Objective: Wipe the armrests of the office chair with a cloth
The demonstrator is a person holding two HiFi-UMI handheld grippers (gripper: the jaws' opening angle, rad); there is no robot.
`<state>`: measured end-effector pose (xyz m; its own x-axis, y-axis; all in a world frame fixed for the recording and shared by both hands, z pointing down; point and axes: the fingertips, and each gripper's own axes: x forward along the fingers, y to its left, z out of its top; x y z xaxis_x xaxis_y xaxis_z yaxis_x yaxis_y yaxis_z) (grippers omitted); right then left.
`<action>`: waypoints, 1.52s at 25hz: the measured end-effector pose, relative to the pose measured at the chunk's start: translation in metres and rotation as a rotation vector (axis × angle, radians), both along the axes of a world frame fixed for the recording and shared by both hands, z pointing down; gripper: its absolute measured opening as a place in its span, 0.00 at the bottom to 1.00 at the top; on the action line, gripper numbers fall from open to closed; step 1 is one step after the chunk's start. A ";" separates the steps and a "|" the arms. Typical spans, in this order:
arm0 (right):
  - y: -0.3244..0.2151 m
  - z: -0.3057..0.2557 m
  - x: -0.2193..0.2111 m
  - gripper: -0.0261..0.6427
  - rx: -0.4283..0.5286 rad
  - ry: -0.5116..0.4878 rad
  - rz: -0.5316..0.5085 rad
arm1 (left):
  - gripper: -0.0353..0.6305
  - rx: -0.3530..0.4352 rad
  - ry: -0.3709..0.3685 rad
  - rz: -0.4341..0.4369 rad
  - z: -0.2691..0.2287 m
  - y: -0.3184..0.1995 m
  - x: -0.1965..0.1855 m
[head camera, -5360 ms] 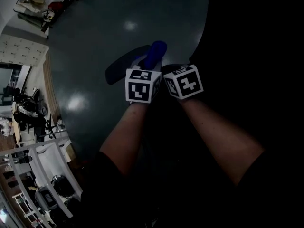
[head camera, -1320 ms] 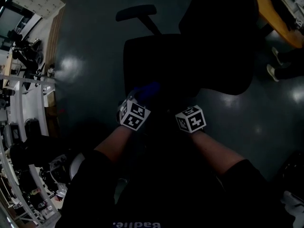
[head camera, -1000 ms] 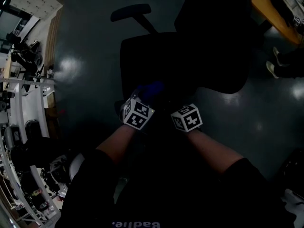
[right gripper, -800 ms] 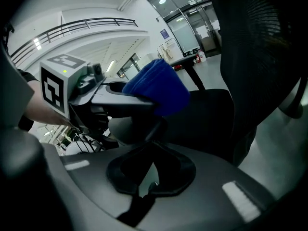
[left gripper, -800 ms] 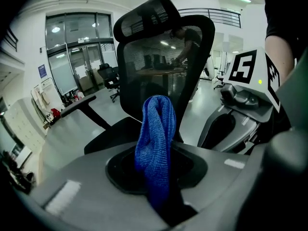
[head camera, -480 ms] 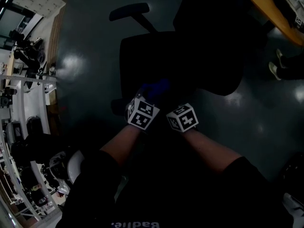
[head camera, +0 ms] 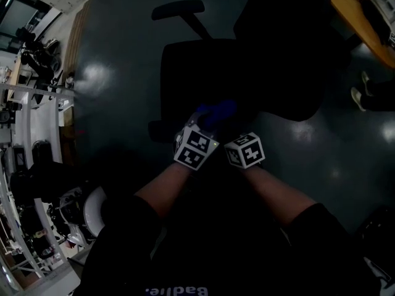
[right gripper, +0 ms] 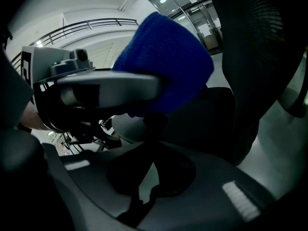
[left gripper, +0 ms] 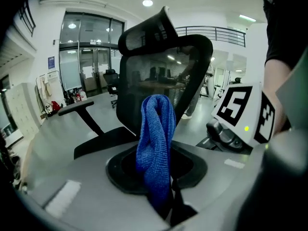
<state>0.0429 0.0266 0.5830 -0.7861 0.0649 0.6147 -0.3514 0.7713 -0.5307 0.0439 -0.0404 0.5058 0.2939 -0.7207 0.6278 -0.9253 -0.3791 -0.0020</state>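
Note:
A black office chair stands below me, its far armrest sticking out at the upper left and its near armrest just left of my hands. The blue cloth hangs bunched from my left gripper, which is shut on it. In the head view the cloth sits over the seat's near edge. My right gripper is close beside it on the right, jaws together and dark, nothing between them. The right gripper view has the cloth and the left gripper's body right in front.
The dark glossy floor surrounds the chair. White shelving and clutter line the left side. A wooden desk edge and a person's shoes lie at the upper right. The mesh backrest rises ahead of the left gripper.
Both grippers have drifted a little to the right along the seat's near edge. The cloth stays clamped in the left gripper. Several seconds ago they were over an armrest.

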 end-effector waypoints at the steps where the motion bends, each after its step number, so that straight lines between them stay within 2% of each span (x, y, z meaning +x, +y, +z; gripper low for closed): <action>1: -0.001 0.000 0.001 0.04 -0.003 0.004 0.009 | 0.21 0.019 0.011 -0.005 -0.007 0.003 -0.003; 4: -0.003 -0.003 0.003 0.04 -0.003 0.018 0.032 | 0.21 0.083 0.030 -0.040 -0.034 0.020 -0.026; 7: -0.006 -0.001 0.001 0.04 0.019 0.037 0.057 | 0.21 0.121 0.022 -0.096 -0.046 0.046 -0.064; 14: -0.009 0.006 -0.010 0.04 0.055 0.058 0.168 | 0.21 0.124 -0.041 -0.263 -0.039 0.121 -0.183; 19: -0.008 0.006 -0.002 0.04 0.085 0.101 0.281 | 0.21 0.112 -0.091 -0.285 -0.028 0.160 -0.237; 23: 0.001 0.007 0.007 0.04 0.066 0.109 0.354 | 0.21 0.086 -0.100 -0.273 -0.009 0.175 -0.247; 25: 0.003 0.002 0.011 0.04 0.078 0.126 0.354 | 0.21 0.073 -0.095 -0.281 -0.002 0.177 -0.249; 28: -0.001 -0.001 0.014 0.04 0.102 0.145 0.313 | 0.21 0.043 -0.099 -0.291 0.009 0.174 -0.245; 33: -0.012 0.011 0.017 0.04 0.086 0.177 0.251 | 0.21 -0.011 -0.114 -0.320 0.027 0.165 -0.231; 38: -0.020 0.017 0.009 0.04 0.068 0.162 0.171 | 0.21 -0.051 -0.139 -0.364 0.033 0.159 -0.218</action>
<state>0.0522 0.0069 0.6002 -0.6729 -0.1065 0.7320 -0.5563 0.7252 -0.4058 -0.1742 0.1185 0.5386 -0.0656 -0.7291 0.6813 -0.9916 -0.0286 -0.1261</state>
